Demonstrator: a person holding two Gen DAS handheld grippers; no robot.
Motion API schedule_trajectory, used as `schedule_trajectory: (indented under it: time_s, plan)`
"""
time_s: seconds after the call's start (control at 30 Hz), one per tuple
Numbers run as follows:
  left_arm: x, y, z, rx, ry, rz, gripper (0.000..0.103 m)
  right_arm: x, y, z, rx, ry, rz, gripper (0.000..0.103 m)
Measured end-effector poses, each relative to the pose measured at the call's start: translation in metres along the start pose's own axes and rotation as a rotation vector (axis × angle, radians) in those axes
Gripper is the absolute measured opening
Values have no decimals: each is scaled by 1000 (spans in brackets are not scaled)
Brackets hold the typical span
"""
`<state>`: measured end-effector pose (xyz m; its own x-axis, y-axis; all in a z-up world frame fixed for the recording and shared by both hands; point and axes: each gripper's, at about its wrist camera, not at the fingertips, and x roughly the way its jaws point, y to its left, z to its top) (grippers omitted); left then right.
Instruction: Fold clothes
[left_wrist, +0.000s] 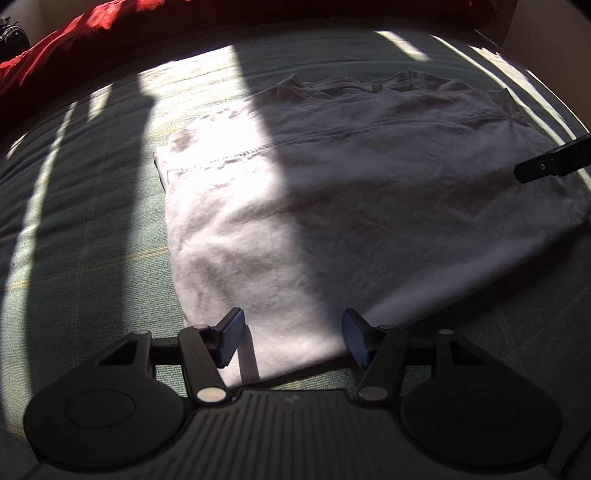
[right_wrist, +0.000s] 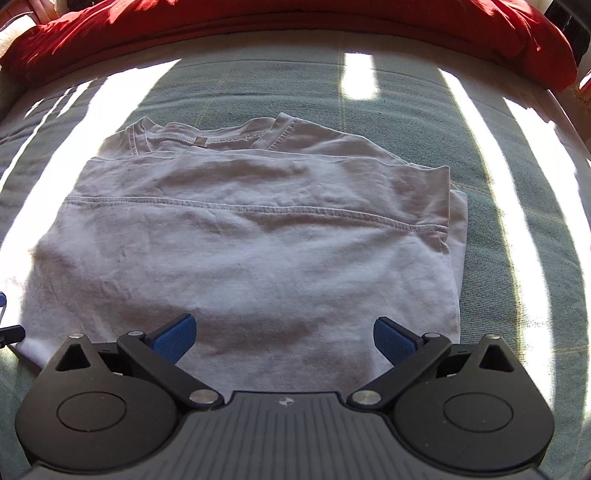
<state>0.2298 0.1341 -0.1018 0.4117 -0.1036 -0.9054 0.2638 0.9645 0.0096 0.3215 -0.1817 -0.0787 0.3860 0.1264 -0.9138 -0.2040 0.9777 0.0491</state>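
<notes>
Looking at this, the white T-shirt (right_wrist: 240, 258) lies already folded over on the green bedspread (right_wrist: 517, 221), hem across the top. Both the left gripper (left_wrist: 293, 338) and right gripper (right_wrist: 284, 338) hang spread wide, empty, at its near edge. For any further fold, I'd pinch every layer at both near corners and lift evenly.

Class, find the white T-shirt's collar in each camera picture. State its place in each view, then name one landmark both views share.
Left wrist view: the collar sits at the upper right, at the far edge of the T-shirt.
Right wrist view: the collar sits upper left of centre, also at the shirt's far edge.
Shared landmark: the red fabric along the top, beyond the green bedcover.
</notes>
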Motion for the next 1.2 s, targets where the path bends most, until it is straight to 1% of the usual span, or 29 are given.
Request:
schedule_trajectory:
  time_s: [0.07,0.2,0.27,0.43,0.53,0.6,0.67,0.8,0.9,1.0,1.13,1.2]
  plan:
    - [-2,0,-3,1,6,-2,60,-2,2,-3,4,2,4,103]
    - [-10,1,-4,-10,-14,-10,60,-6,4,-9,13,4,15,103]
    - [-6,2,-4,-18,-2,-11,60,-9,4,-11,19,-2,24,103]
    - [-1,4,-7,-56,19,-20,61,-9,1,-27,38,27,39,103]
    - [-6,7,-8,-89,23,-28,61,-10,-1,-36,50,44,48,103]
    - [-11,9,-7,-99,11,-24,61,-10,-4,-42,59,57,53,103]
    - [-16,8,-6,-84,-6,-27,61,-13,-7,-44,68,47,64,103]
    - [-5,7,-6,-68,51,-20,62,-18,-13,-48,85,29,84,103]
    - [-9,9,-5,-97,34,-29,62,-22,-17,-52,98,16,100,103]
    - [-16,9,-2,-104,9,-29,62,-26,-22,-55,110,2,115,103]
    - [-16,2,2,-67,-1,-24,63,-32,-28,-59,127,-16,136,103]
    - [-15,-1,3,-62,-7,-34,63,-34,-31,-61,136,-25,146,103]
